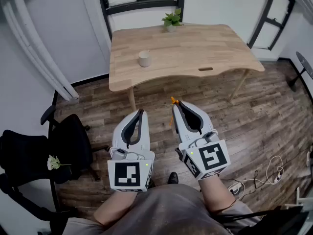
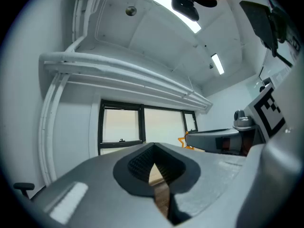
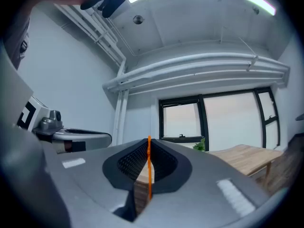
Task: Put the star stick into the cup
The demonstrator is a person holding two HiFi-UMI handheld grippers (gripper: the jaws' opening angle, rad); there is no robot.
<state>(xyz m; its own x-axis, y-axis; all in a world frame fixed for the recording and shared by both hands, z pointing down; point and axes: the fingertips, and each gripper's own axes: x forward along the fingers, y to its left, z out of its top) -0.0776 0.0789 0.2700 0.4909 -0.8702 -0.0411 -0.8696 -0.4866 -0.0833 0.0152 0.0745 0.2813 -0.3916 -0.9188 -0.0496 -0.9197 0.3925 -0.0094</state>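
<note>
Orange and thin, the star stick (image 3: 148, 170) is sitting clamped between the closed jaws of the right gripper (image 1: 178, 105). The left gripper (image 1: 141, 113) is pinching together on nothing. The cup (image 1: 144, 58) is standing on the table (image 1: 205, 45) at 11 o'clock from the grippers, well apart. Such a narrow hold is risking the stick pivoting on approach, missing the rim or tipping the cup.

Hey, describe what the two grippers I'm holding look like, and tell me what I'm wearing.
The left gripper and right gripper match: pale grey curved shells, with black ribbed pads lining the jaws. Each carries a white marker cube at the back, printed with black square patterns. You wear a grey top.
</note>
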